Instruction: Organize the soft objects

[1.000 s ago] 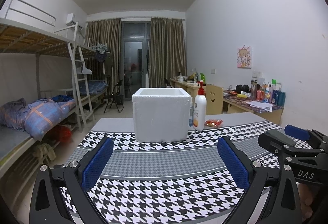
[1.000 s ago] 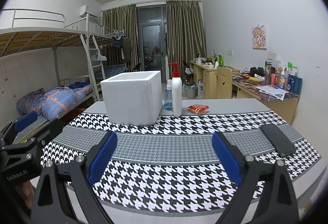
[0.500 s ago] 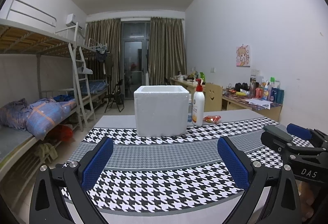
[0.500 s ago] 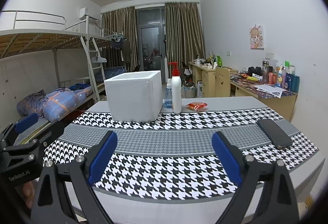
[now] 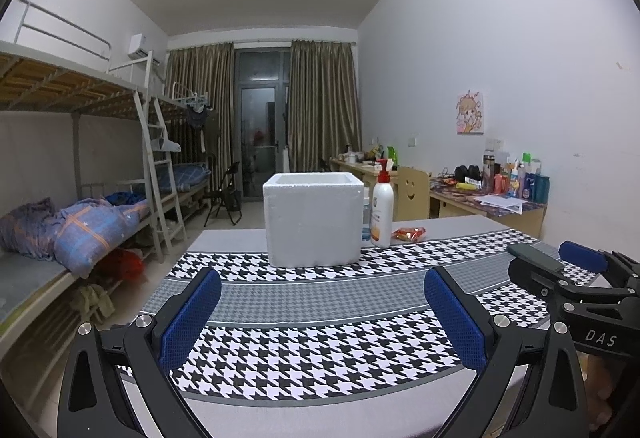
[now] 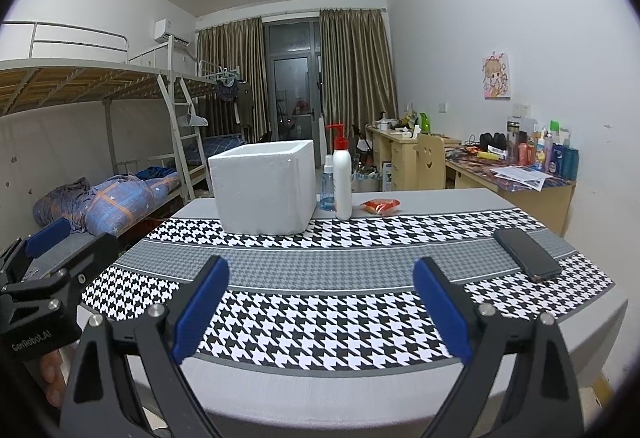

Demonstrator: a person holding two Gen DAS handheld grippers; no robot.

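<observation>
Left gripper (image 5: 322,312): I held its fingers released, empty.
Right gripper (image 6: 320,302): fingers released, empty.
Box (image 6: 262,187): stood on counter (image 6: 320,266).

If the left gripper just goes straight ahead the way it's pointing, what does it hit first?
Probably the white foam box. The left gripper, jaws open and empty, points across the checked tablecloth at it, with nothing between. Depth is hard to judge.
</observation>
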